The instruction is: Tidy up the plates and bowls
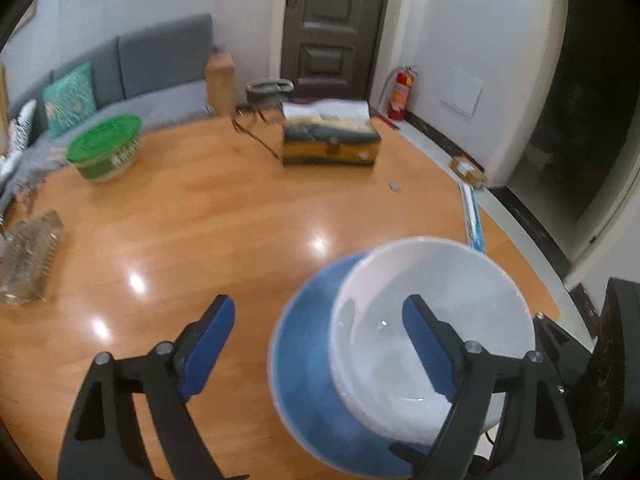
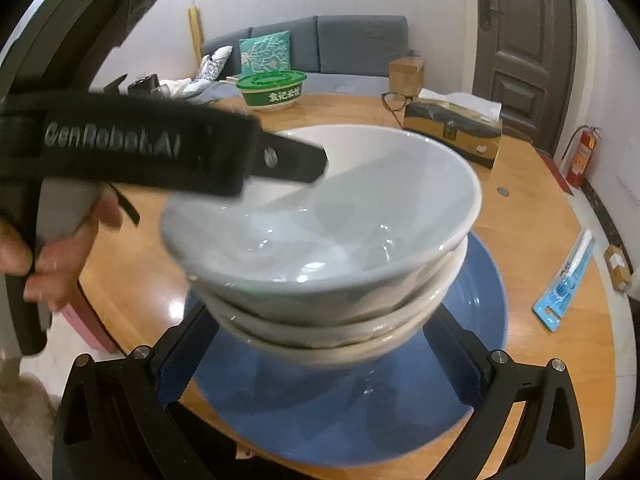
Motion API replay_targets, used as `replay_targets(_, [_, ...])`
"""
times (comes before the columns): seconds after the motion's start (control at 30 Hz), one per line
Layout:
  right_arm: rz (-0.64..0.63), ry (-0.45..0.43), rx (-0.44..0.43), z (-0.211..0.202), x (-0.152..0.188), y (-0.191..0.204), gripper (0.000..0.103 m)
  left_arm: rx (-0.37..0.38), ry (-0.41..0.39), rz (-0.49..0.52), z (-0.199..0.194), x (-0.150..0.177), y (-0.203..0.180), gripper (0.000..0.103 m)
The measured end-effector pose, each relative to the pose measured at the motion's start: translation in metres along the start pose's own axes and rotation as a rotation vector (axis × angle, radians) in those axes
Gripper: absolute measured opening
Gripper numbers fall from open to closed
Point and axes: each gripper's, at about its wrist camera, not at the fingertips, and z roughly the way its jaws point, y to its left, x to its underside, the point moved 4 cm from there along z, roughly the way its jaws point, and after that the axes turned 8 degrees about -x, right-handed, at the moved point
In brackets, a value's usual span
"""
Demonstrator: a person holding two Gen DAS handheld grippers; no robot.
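Observation:
A stack of white bowls (image 2: pixel 320 240) stands on a blue plate (image 2: pixel 360 408) near the wooden table's front edge. The top bowl (image 1: pixel 432 336) and the plate (image 1: pixel 304 368) also show in the left wrist view. My left gripper (image 1: pixel 320 328) is open, its right finger over the bowl's inside, its left finger over bare table. It crosses the right wrist view above the bowl's rim (image 2: pixel 288 160). My right gripper (image 2: pixel 320 364) is open, its fingers on either side of the stack's base, above the plate.
A green-lidded container (image 1: pixel 106 146), a tissue box (image 1: pixel 330 140) and glasses (image 1: pixel 256 124) stand at the table's far side. A blue packet (image 2: pixel 568 280) lies at the right edge, a clear wrapper (image 1: pixel 28 256) at the left. A coin (image 1: pixel 395 187) lies mid-table.

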Motion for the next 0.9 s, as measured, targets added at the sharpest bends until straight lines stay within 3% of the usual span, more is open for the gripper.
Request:
replay_targets(0.27, [-0.049, -0.084, 0.013, -0.029, -0.013, 0.009, 0.101, -0.102, -0.146, -0.029, -0.039, -0.012, 0.024, 0.09])
replay_targets(0.33, [-0.065, -0.117, 0.031, -0.038, -0.019, 0.011, 0.102, -0.137, -0.187, -0.046, -0.049, -0.014, 0.031, 0.098])
replay_targets(0.63, [-0.087, -0.365, 0.097, -0.076, -0.055, 0.024, 0.102, -0.24, -0.363, -0.066, -0.09, -0.019, 0.053, 0.1])
replay_targets(0.9, [-0.075, -0.496, 0.172, -0.095, -0.088, 0.031, 0.102, -0.295, -0.451, -0.11, -0.121, -0.015, 0.076, 0.102])
